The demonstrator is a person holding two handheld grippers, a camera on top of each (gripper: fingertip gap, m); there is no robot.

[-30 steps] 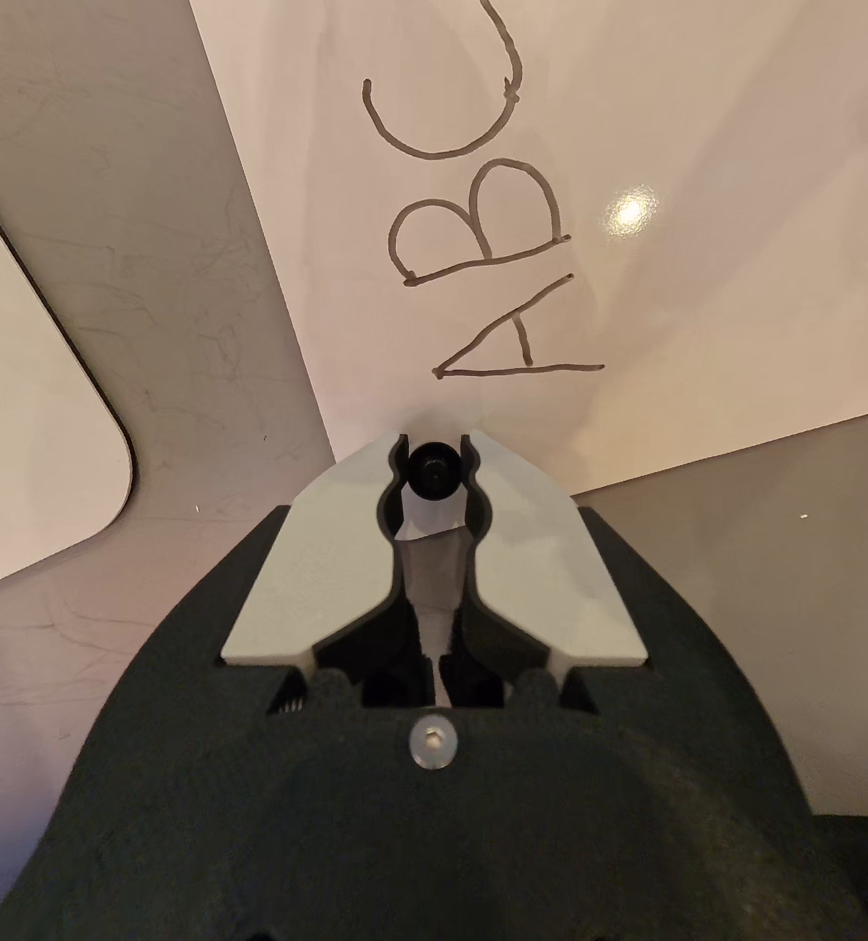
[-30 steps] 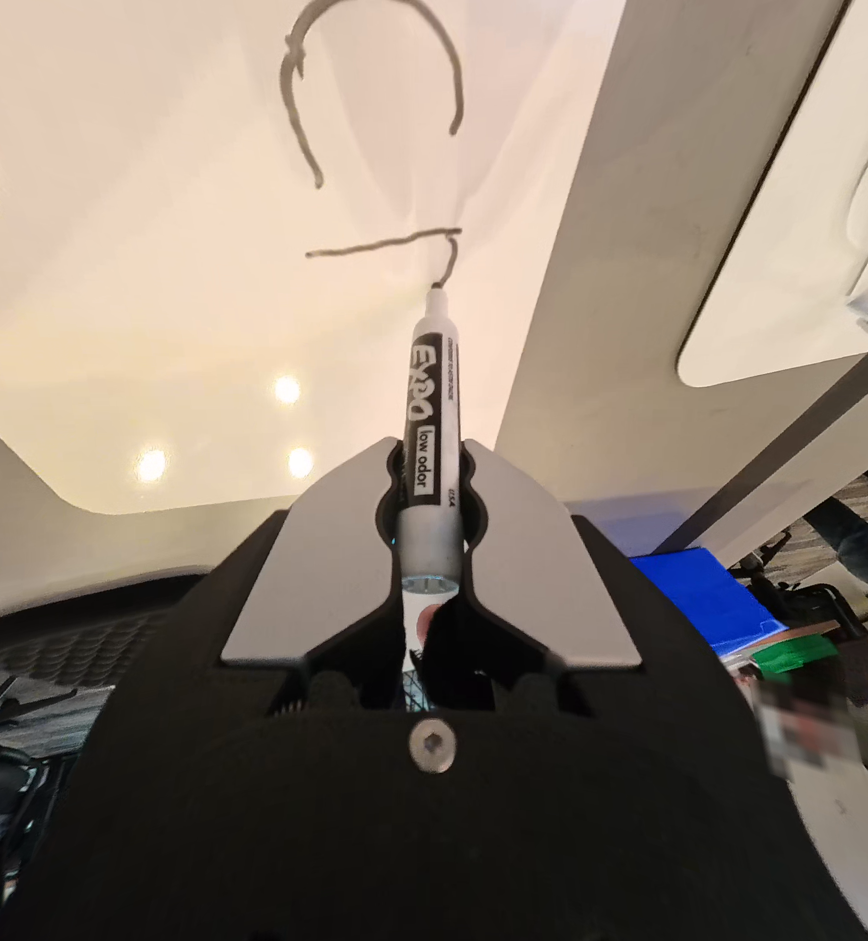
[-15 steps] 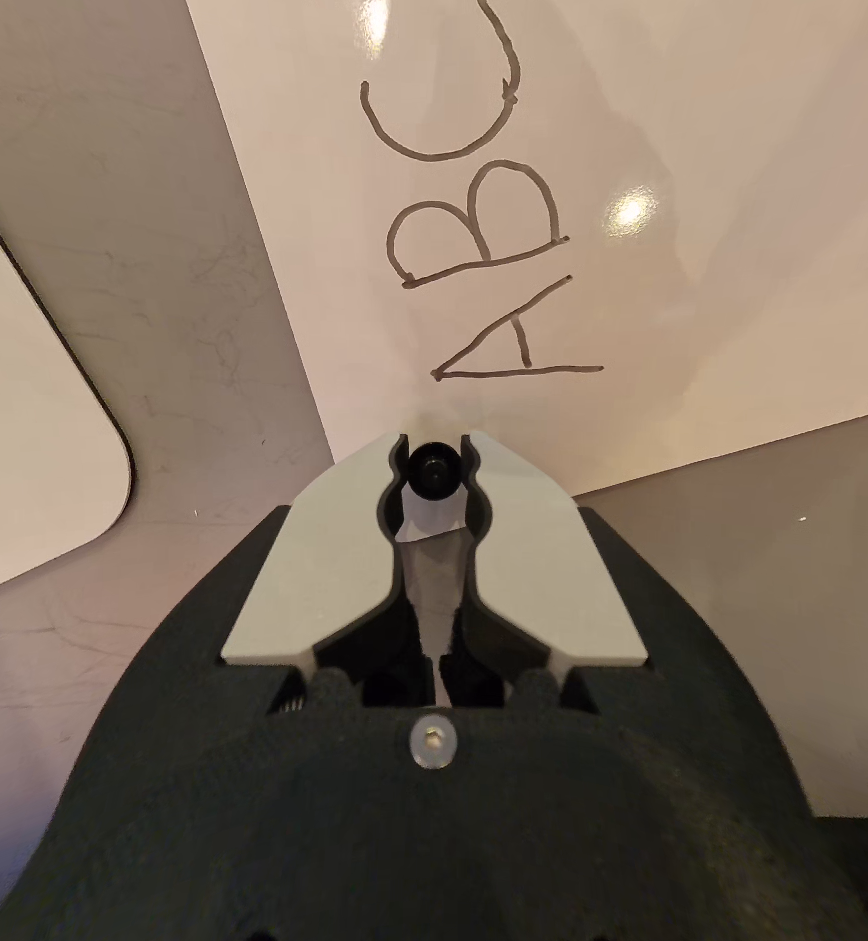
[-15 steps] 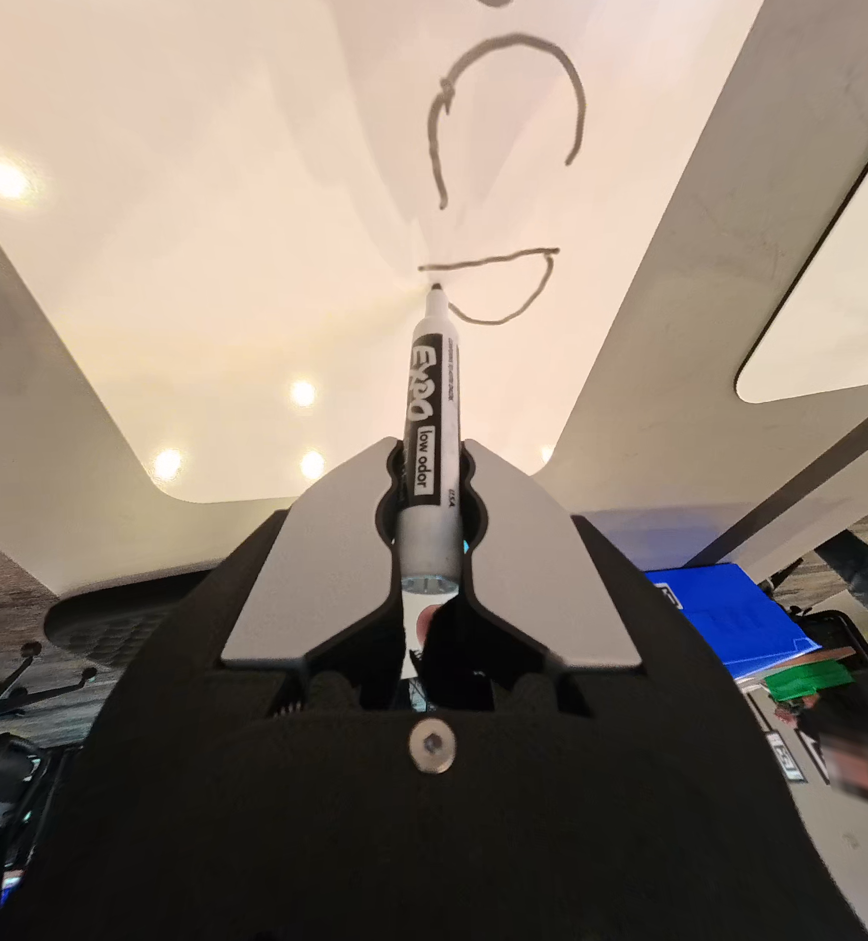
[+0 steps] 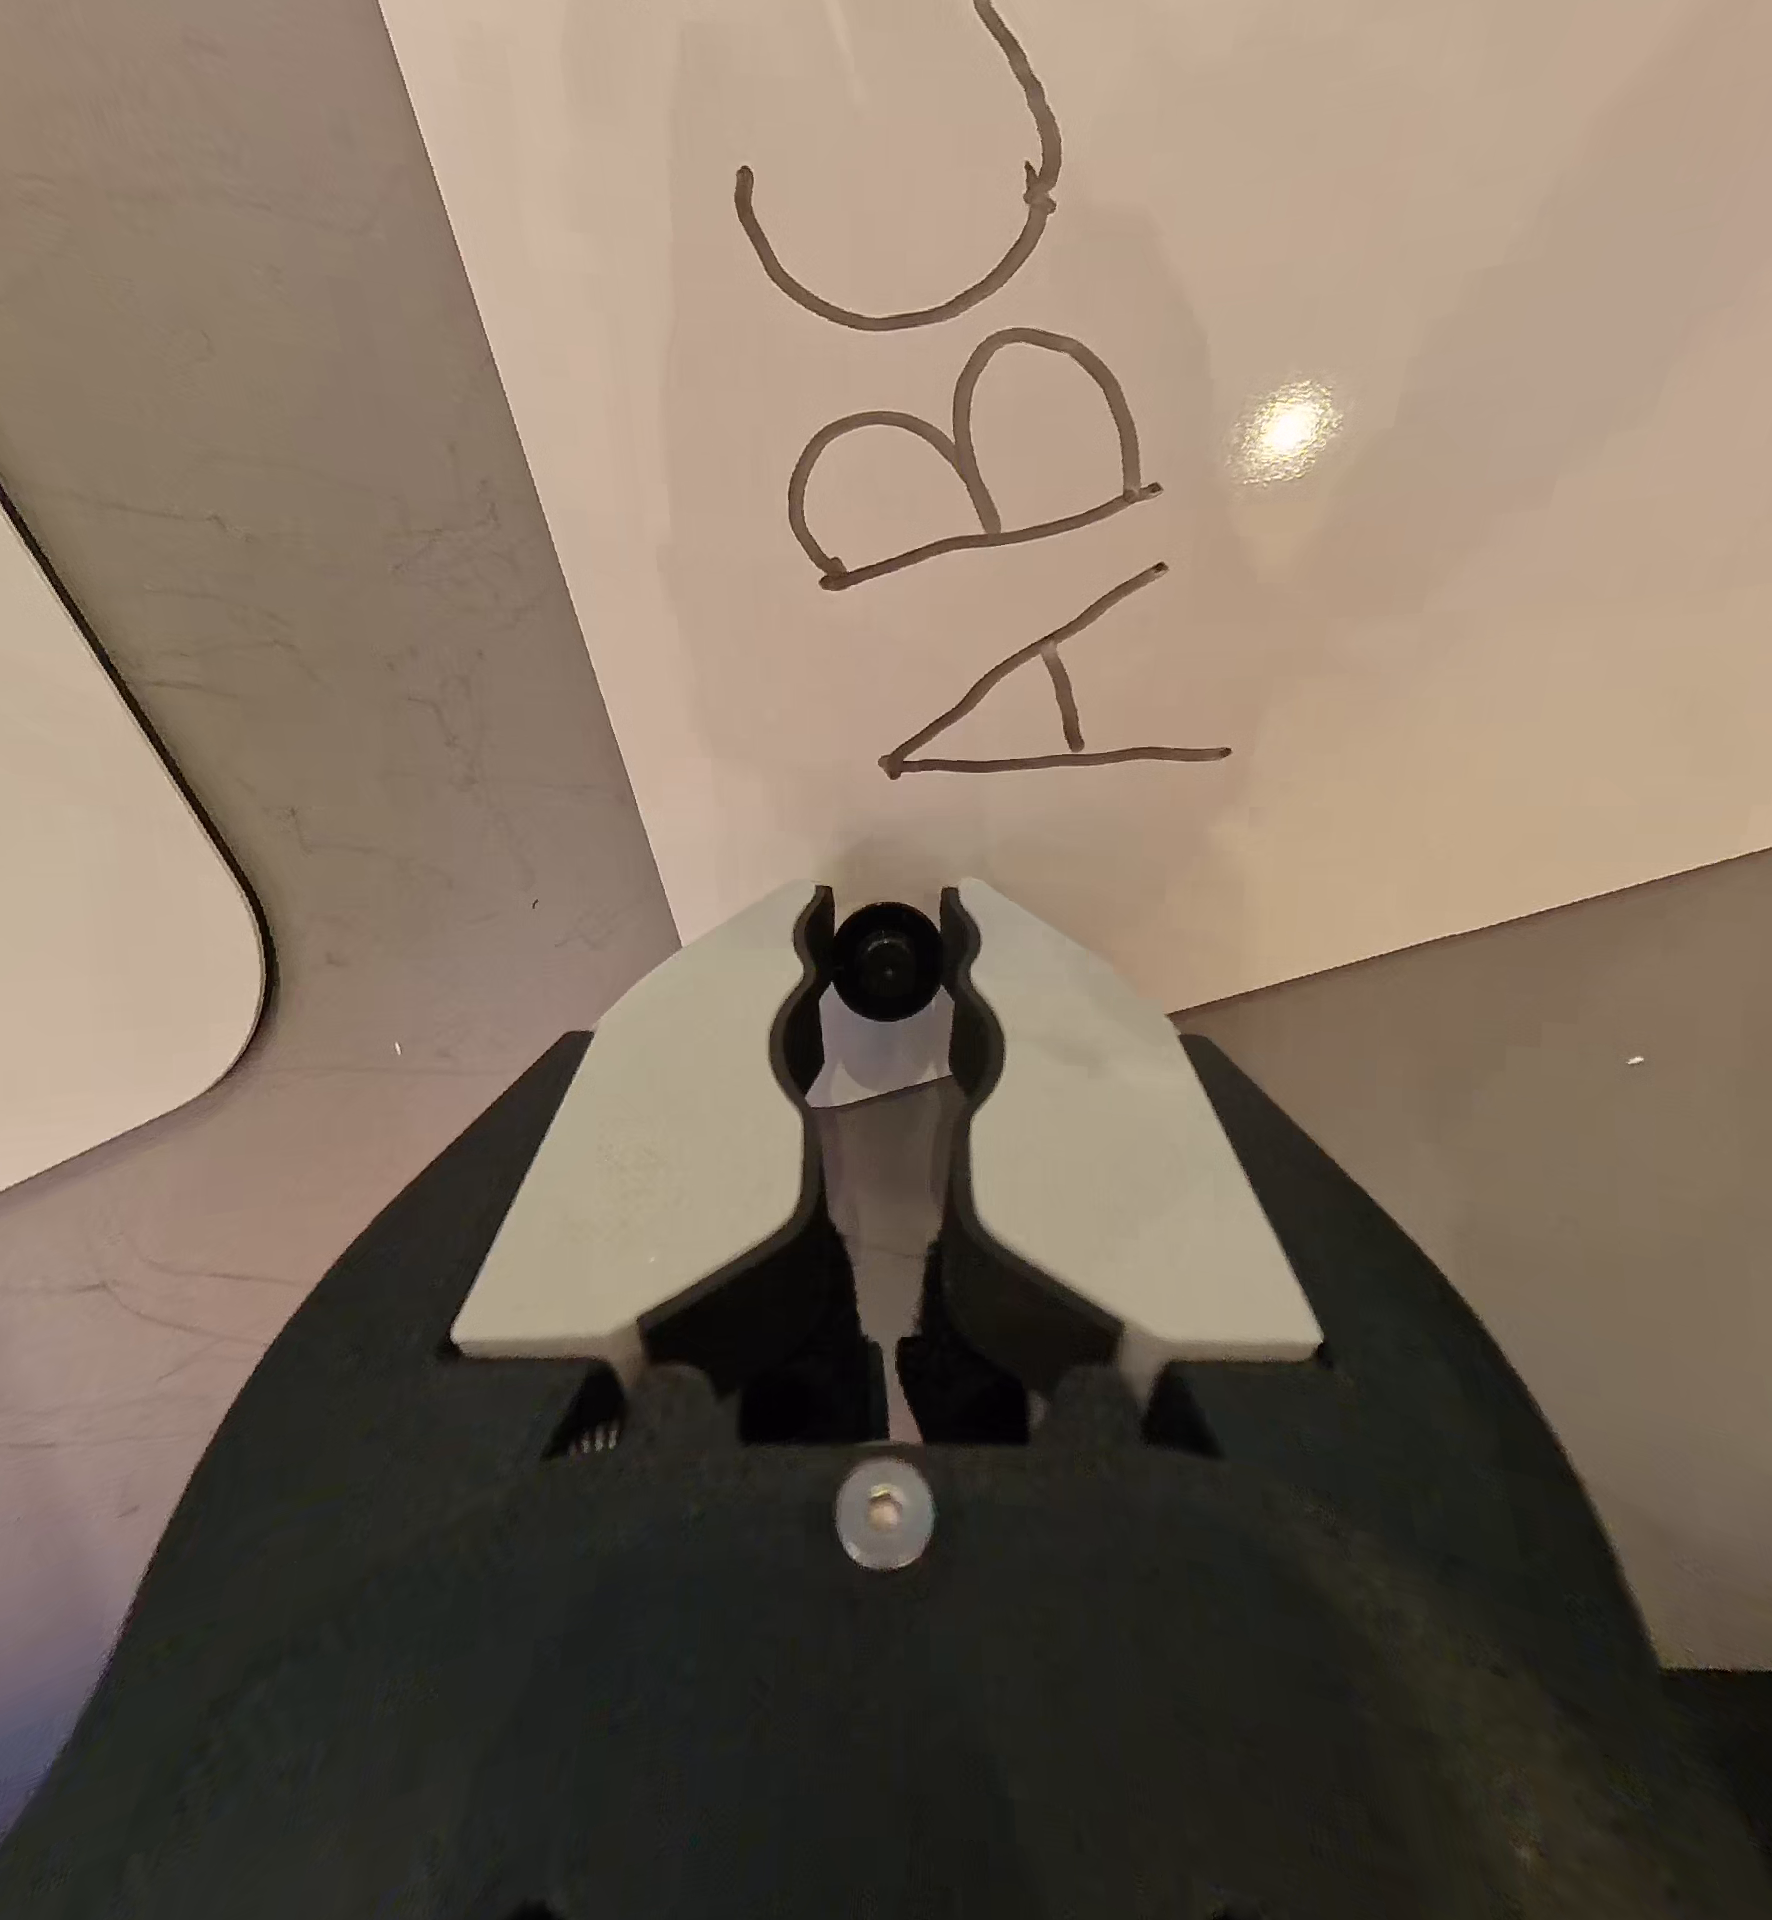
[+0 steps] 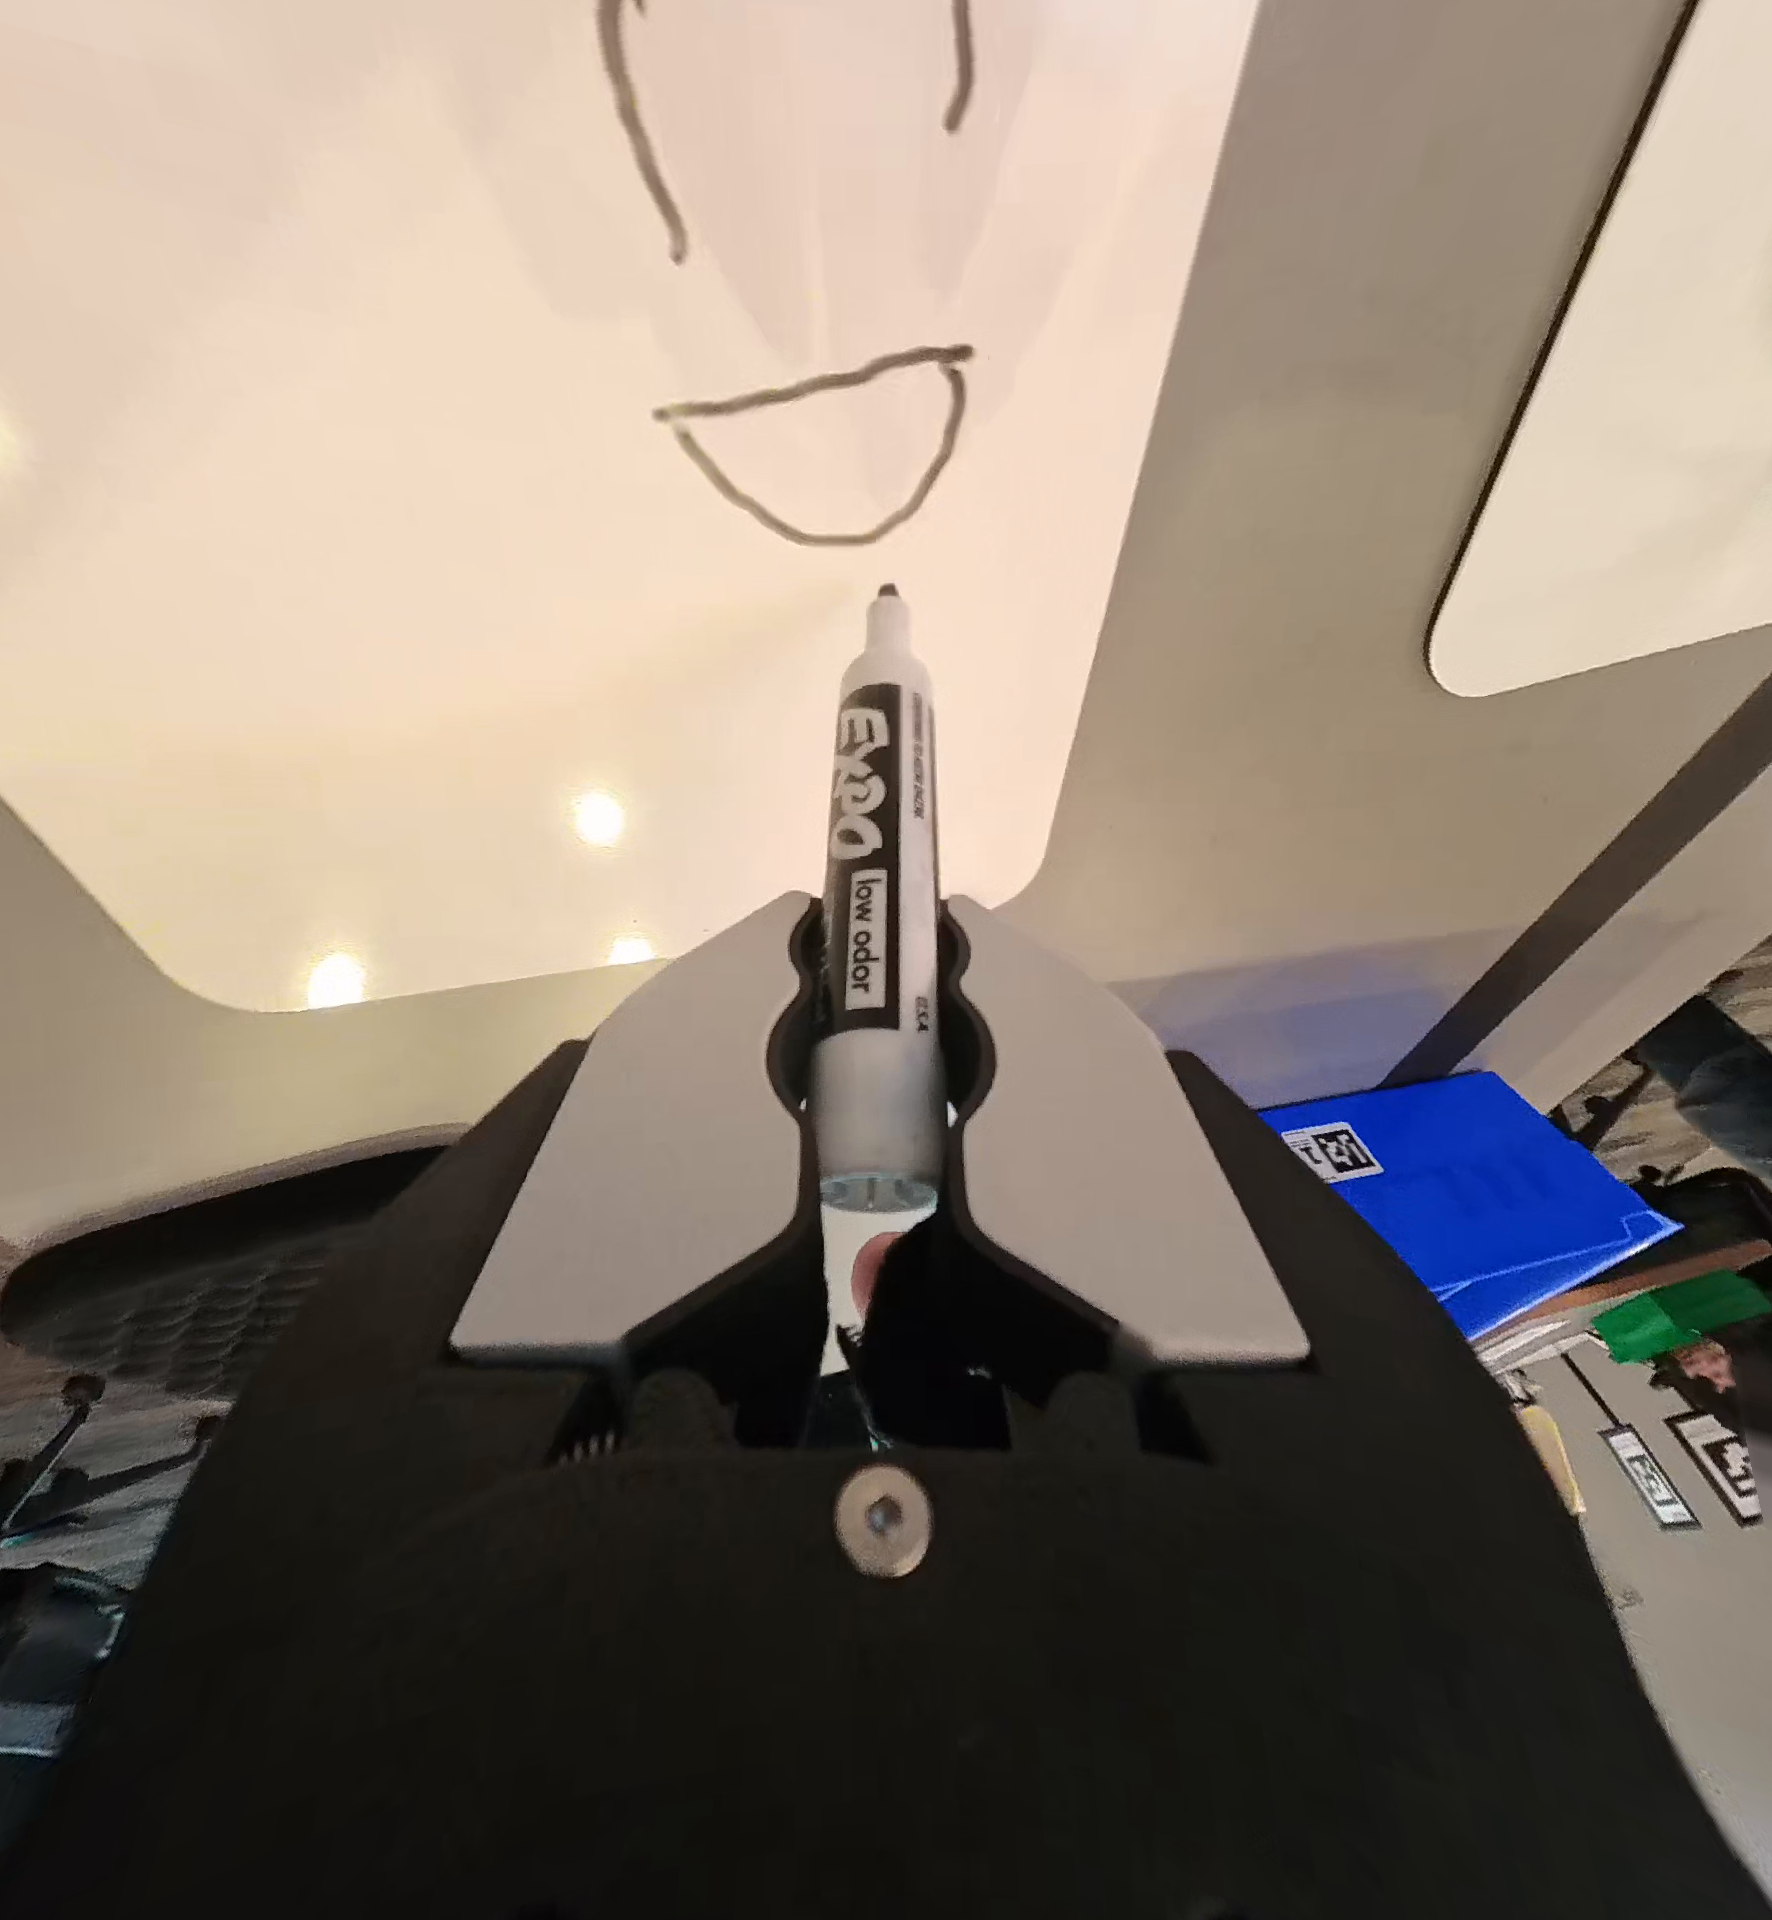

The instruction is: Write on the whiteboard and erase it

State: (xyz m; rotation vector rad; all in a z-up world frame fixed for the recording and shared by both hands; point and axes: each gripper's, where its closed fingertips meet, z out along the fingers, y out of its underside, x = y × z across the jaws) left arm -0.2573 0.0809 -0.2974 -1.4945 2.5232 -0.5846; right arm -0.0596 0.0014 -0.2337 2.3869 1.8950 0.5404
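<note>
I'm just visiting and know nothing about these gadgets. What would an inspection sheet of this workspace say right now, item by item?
Surface: glossy whiteboard with dark hand-drawn marks; ceiling lights reflect in it.
Job's things: uncapped marker, tip just short of the newest closed loop; black cap; no eraser seen.
Clutter: blue folder and green tape lower right, beyond the board.
Grippers: right gripper clamps the marker's barrel; left gripper holds the black cap between its fingers near the board's lower edge.
Cables: nothing seen for certain; dark gear at lower left is unclear.
Surroundings: grey wall panel beside the board, another white panel.
</note>
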